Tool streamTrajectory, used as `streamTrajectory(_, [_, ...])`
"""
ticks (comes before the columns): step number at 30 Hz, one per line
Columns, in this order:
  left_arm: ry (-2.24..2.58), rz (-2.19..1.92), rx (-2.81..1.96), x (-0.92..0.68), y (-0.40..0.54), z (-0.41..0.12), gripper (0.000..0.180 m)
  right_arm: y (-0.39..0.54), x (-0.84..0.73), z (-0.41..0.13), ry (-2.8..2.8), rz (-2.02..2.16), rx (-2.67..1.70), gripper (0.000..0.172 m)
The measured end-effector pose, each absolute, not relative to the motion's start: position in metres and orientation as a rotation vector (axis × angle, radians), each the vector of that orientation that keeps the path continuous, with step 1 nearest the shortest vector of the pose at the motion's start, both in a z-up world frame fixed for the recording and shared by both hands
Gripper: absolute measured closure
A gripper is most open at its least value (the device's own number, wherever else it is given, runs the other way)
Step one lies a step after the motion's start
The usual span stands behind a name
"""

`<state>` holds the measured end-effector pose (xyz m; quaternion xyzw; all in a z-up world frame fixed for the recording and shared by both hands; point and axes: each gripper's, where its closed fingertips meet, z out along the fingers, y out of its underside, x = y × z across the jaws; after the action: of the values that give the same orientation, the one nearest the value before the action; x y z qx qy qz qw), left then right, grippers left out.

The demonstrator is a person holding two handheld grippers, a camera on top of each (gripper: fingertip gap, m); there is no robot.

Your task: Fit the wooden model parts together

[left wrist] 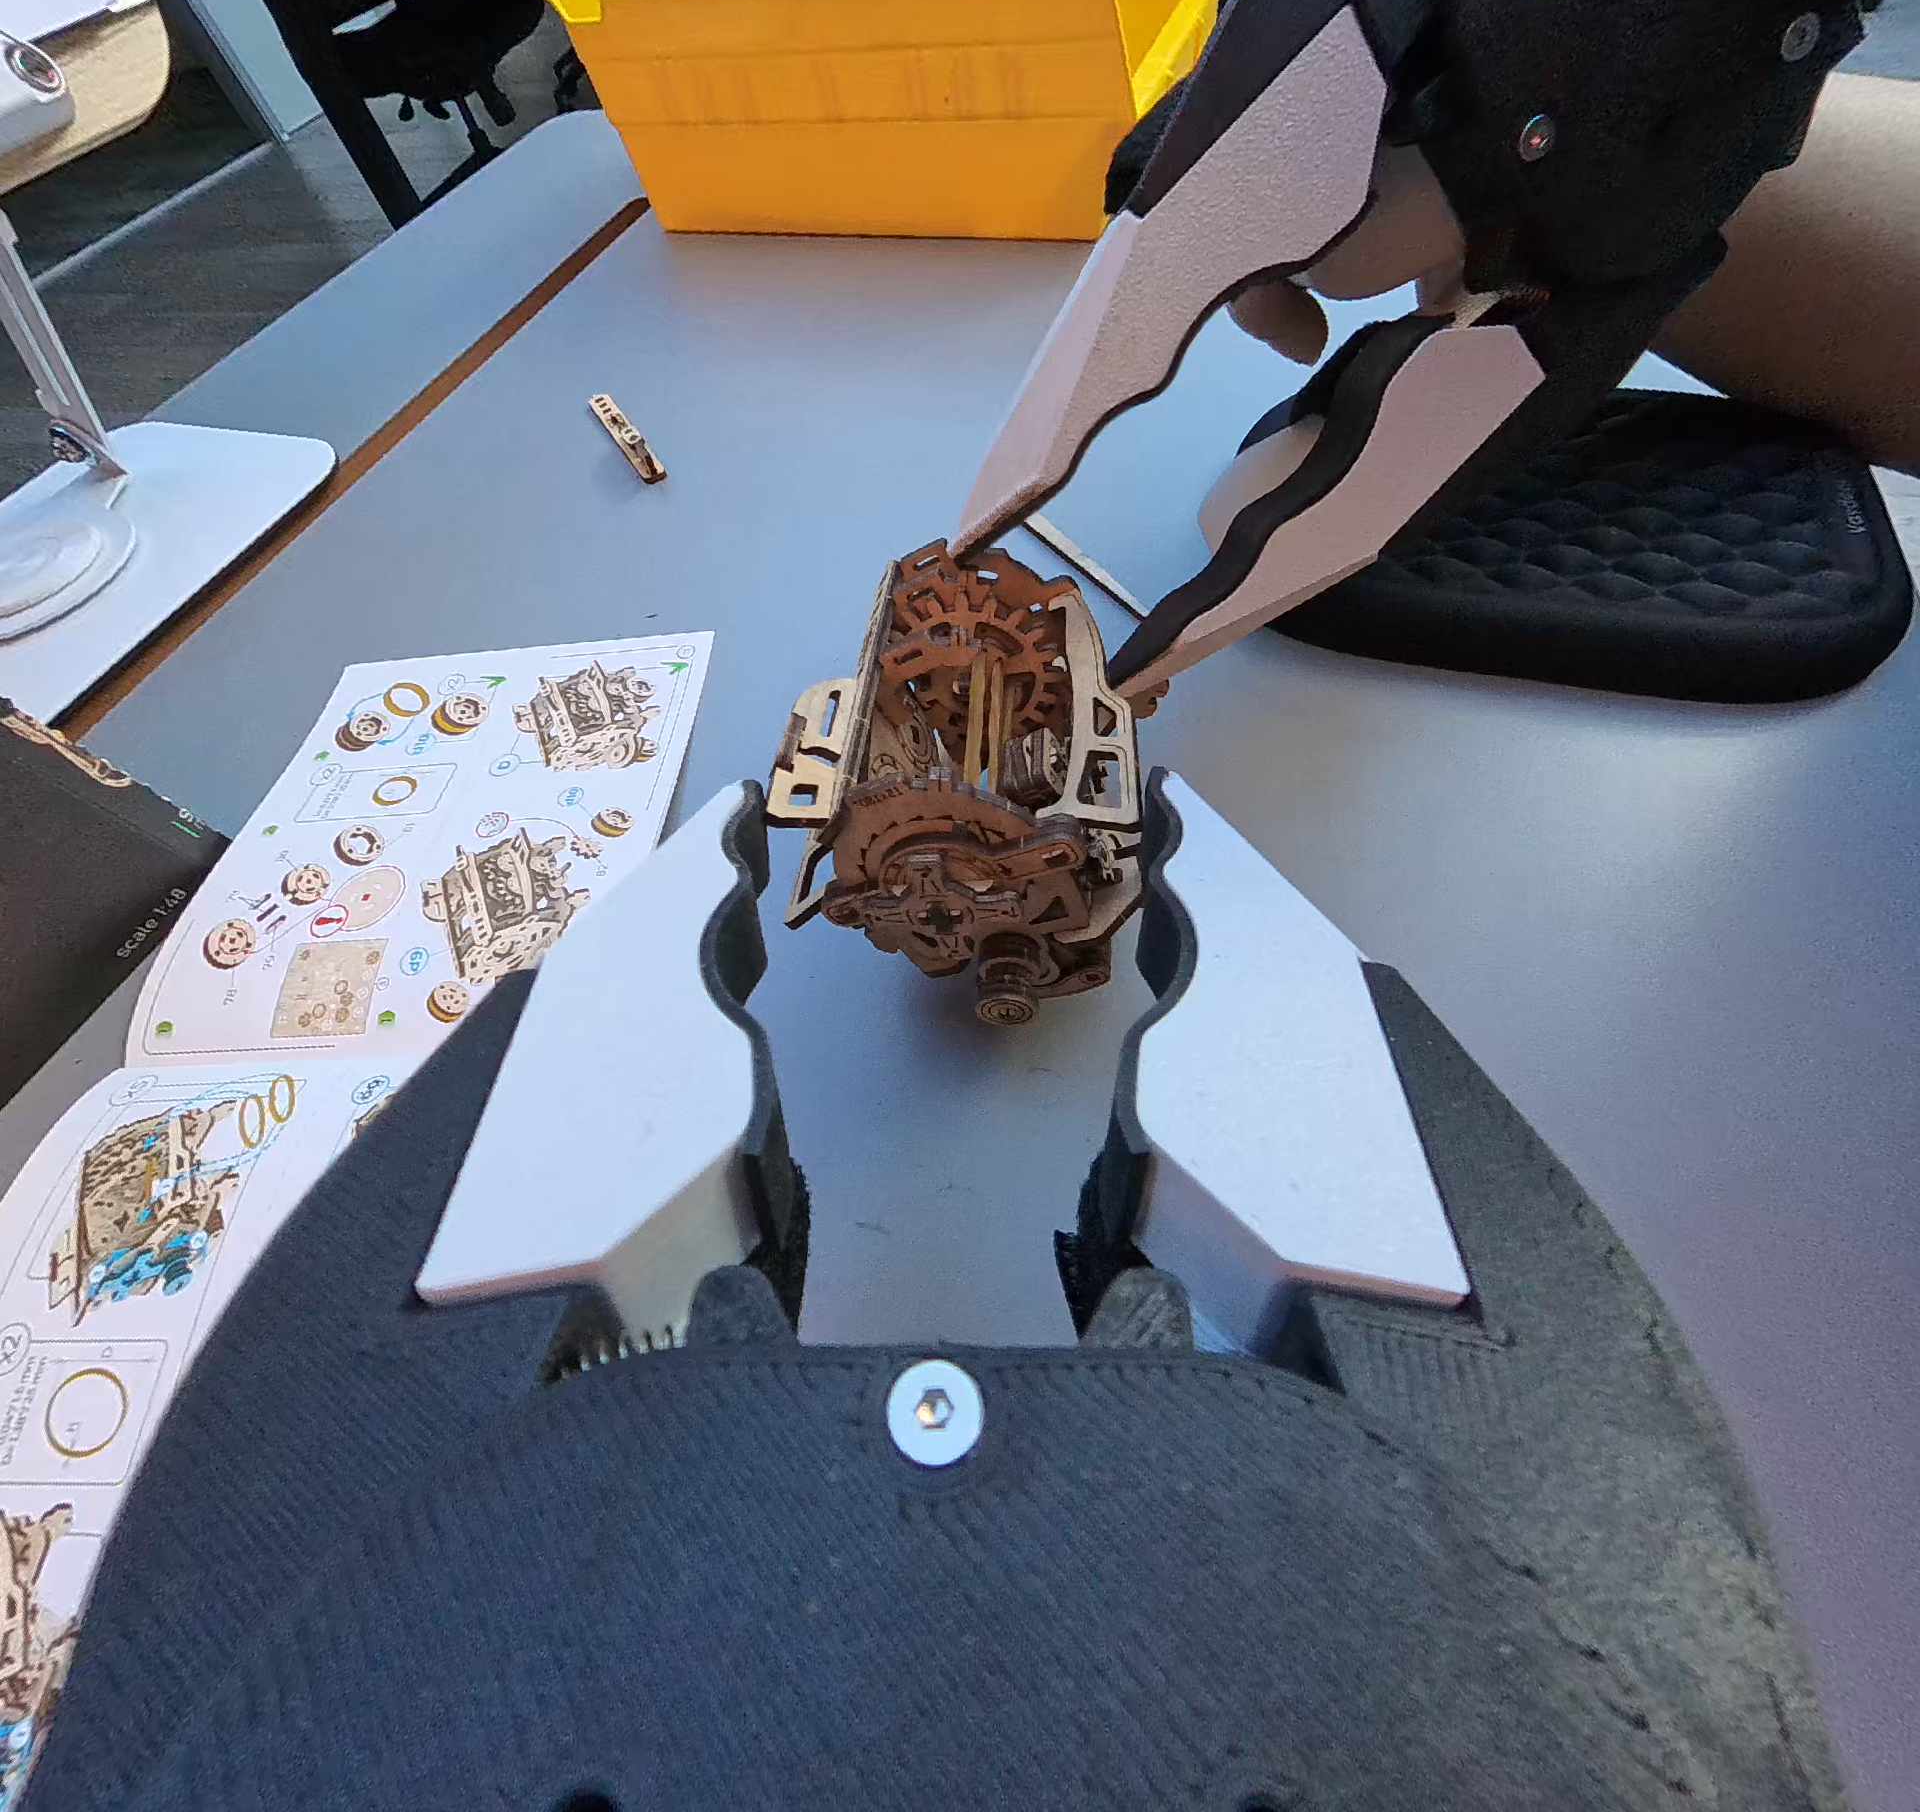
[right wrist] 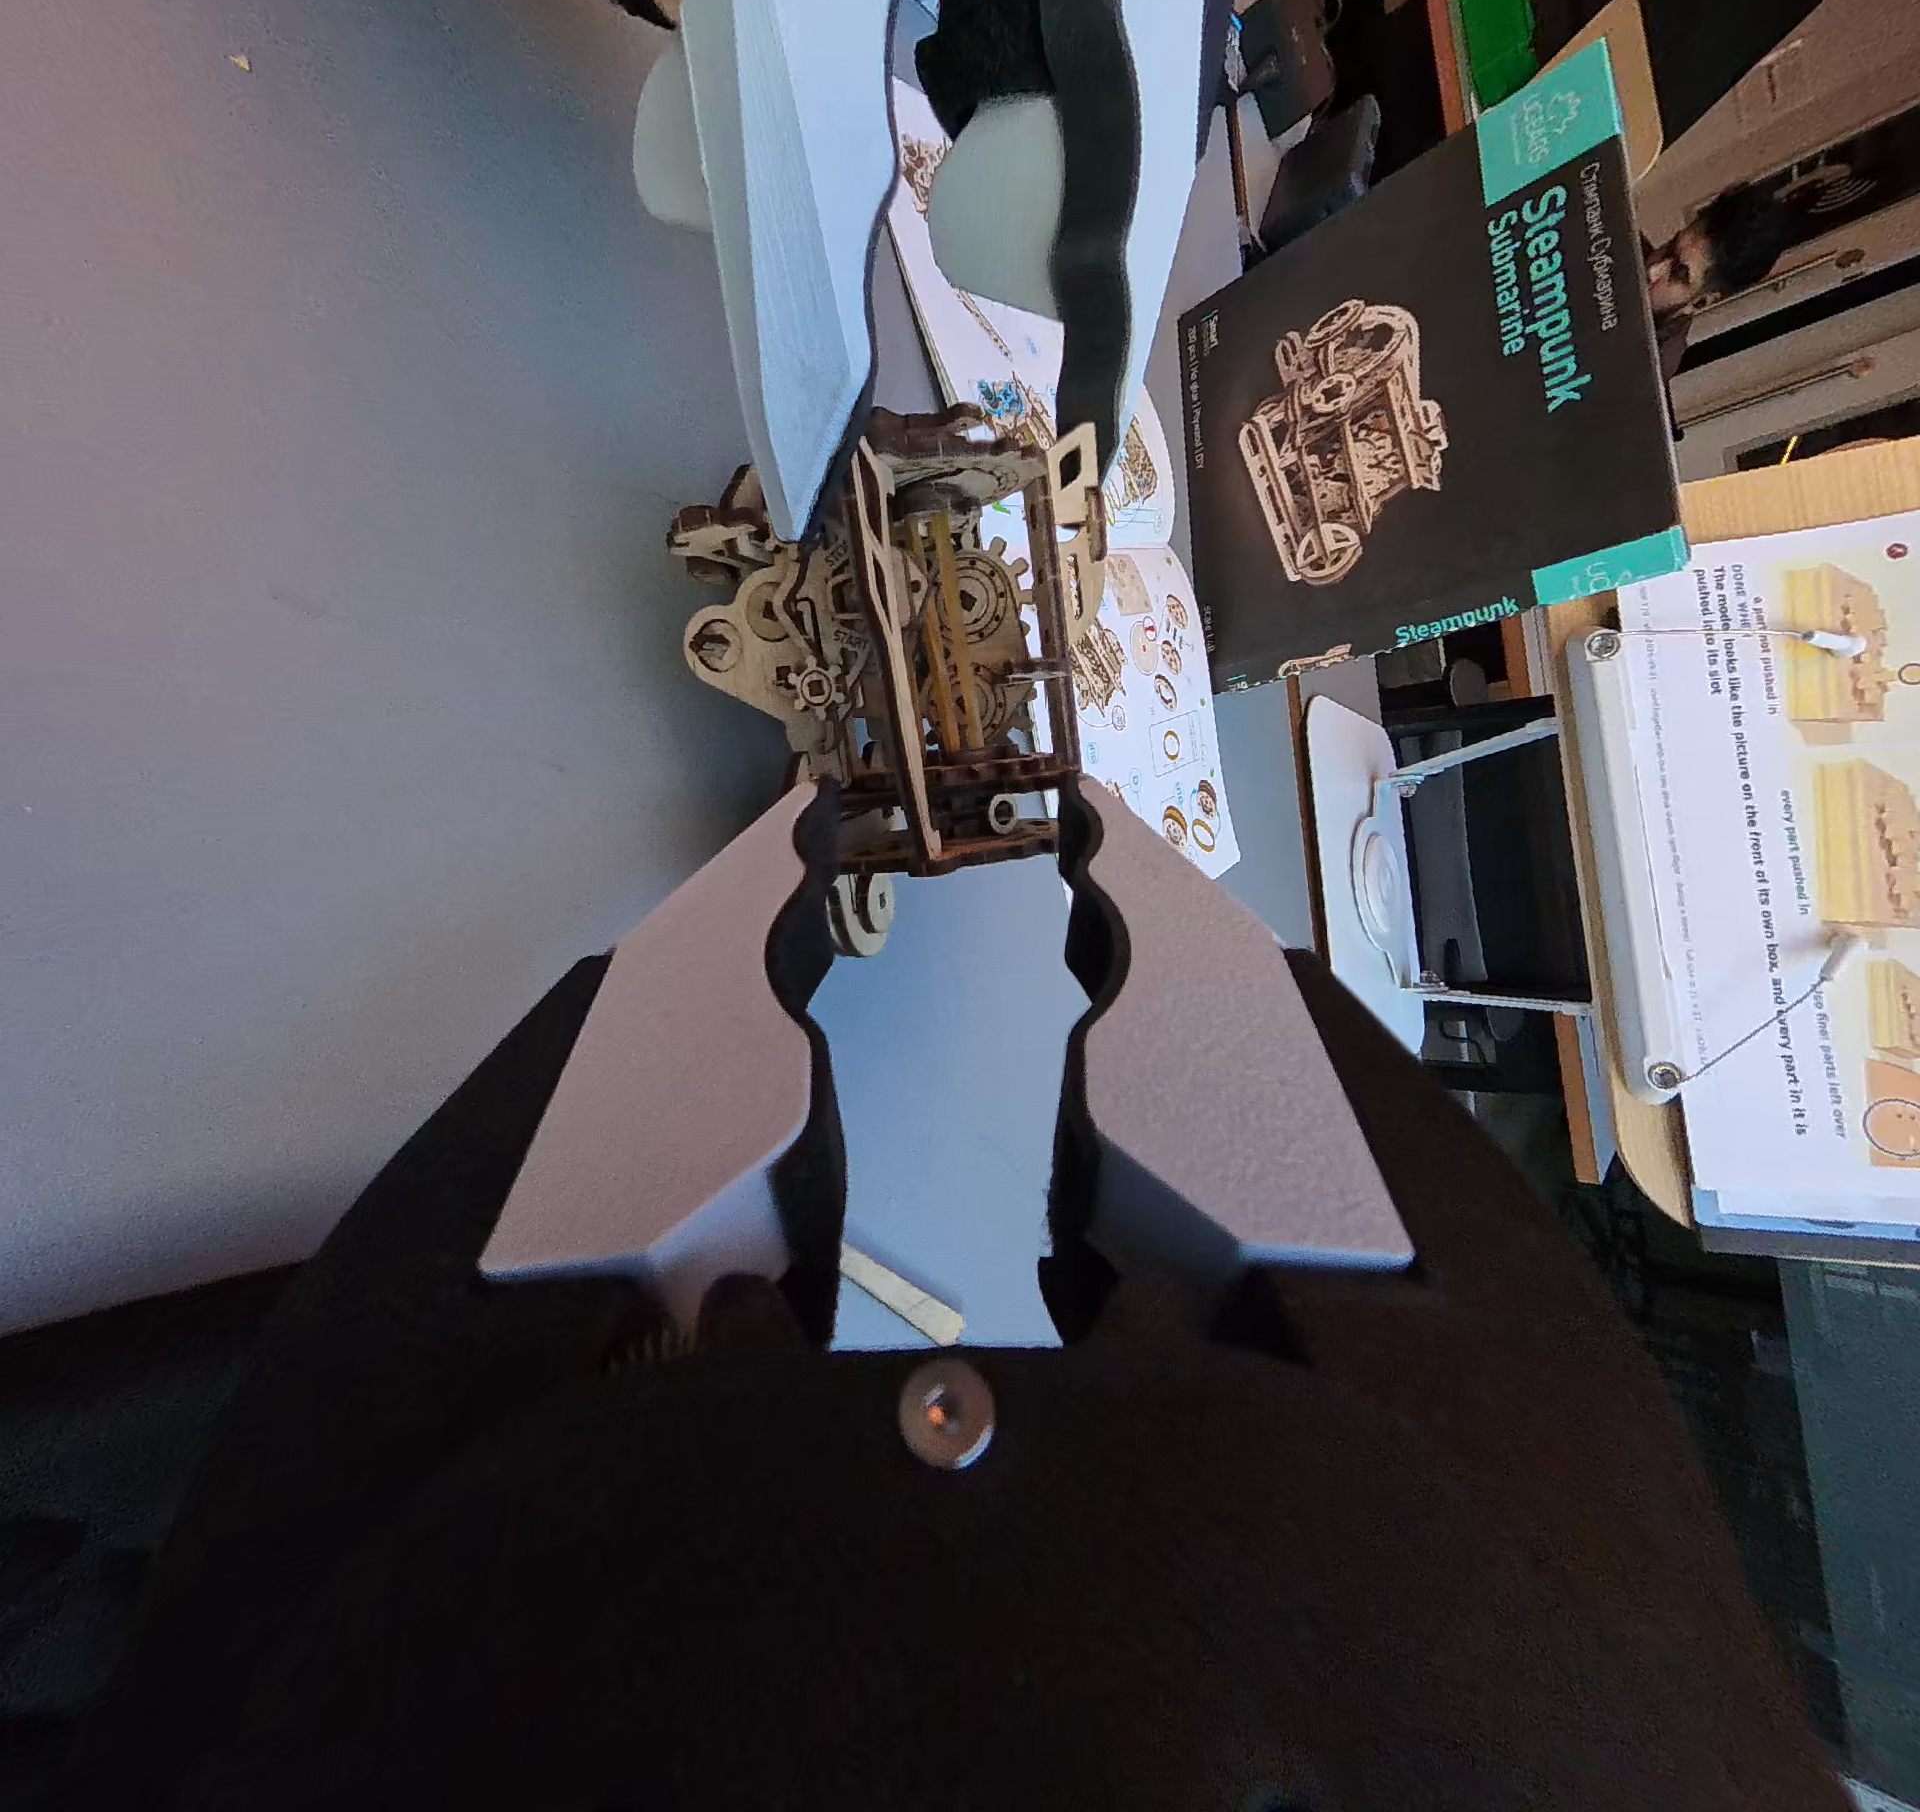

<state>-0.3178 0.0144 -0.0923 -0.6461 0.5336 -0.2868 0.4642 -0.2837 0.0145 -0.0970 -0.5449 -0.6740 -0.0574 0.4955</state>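
Note:
The wooden model, a brown gear-filled frame, stands tilted on the grey table, one axle end down. My left gripper straddles its lower part, both pads against its side plates. In the right wrist view, the left gripper comes in from the top and clasps the far end of the model. My right gripper is shut on the near end of the frame. In the left wrist view, the right gripper pinches the model's upper end from the upper right.
A yellow bin stands at the back. Instruction sheets lie to the left. A small wooden strip lies loose on the table. A black quilted pad lies on the right. The black kit box lies beside the sheets. One gripper's finger ends stand about 5 cm off the other's.

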Motion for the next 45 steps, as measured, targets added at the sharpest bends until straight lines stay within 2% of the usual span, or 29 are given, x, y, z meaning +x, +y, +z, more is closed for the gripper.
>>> streamTrajectory(12, [1.312, -0.703, -1.589, -0.3181, 0.0145, -0.0926, 0.110, 0.0128, -0.2863, -0.0939, -1.663, -0.163, -1.309, 0.138])
streamTrajectory(22, [1.311, -0.705, -1.594, -0.3180, 0.0149, -0.0934, 0.110, 0.0121, -0.2867, -0.0972, -1.694, -0.192, -1.304, 0.138])
streamTrajectory(30, [1.305, -0.713, -1.600, -0.3175, 0.0155, -0.0942, 0.110, 0.0131, -0.2876, -0.0955, -1.679, -0.201, -1.291, 0.147])
streamTrajectory(42, [1.305, -0.695, -1.612, -0.3159, 0.0170, -0.0979, 0.110, 0.0144, -0.2864, -0.0966, -1.662, -0.179, -1.301, 0.146])
streamTrajectory(45, [1.286, -0.674, -1.631, -0.3152, 0.0216, -0.1001, 0.110, 0.0201, -0.2865, -0.1008, -1.650, -0.194, -1.310, 0.137])
